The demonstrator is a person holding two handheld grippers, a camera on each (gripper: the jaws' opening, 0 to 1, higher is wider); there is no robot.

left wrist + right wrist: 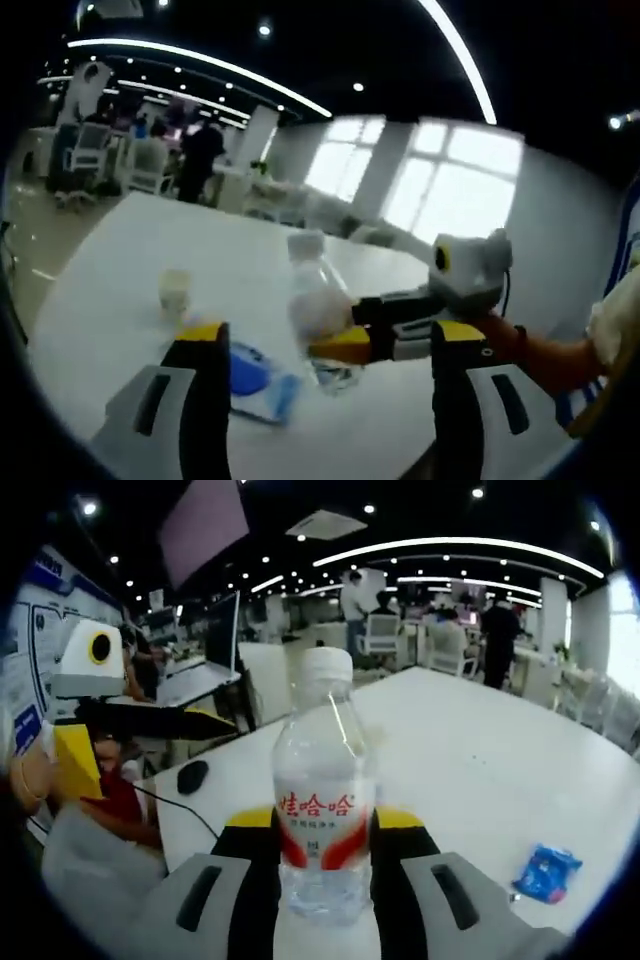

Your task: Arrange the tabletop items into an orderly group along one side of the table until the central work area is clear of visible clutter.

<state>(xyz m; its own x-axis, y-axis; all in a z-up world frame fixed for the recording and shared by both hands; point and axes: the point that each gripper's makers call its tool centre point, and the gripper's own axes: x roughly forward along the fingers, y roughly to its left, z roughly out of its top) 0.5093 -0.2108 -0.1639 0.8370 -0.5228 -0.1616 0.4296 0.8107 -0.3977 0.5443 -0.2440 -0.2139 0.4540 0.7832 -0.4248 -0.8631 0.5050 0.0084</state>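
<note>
Between the right gripper (325,825) fingers (395,825), a clear water bottle (323,805) stands upright, clamped at its label, on the white bench (480,740). Left gripper (325,345) fingers (205,345) are spread, holding nothing, above a blue packet (255,380) near a small cup (174,291).

Big open office with a dark ceiling, curved strip lights (200,60) and little spotlights. Bright windows (440,175) on one wall, white chairs (380,635) and desks further back, people standing around.

Two opposed close views, shared bottle (323,800) between.
</note>
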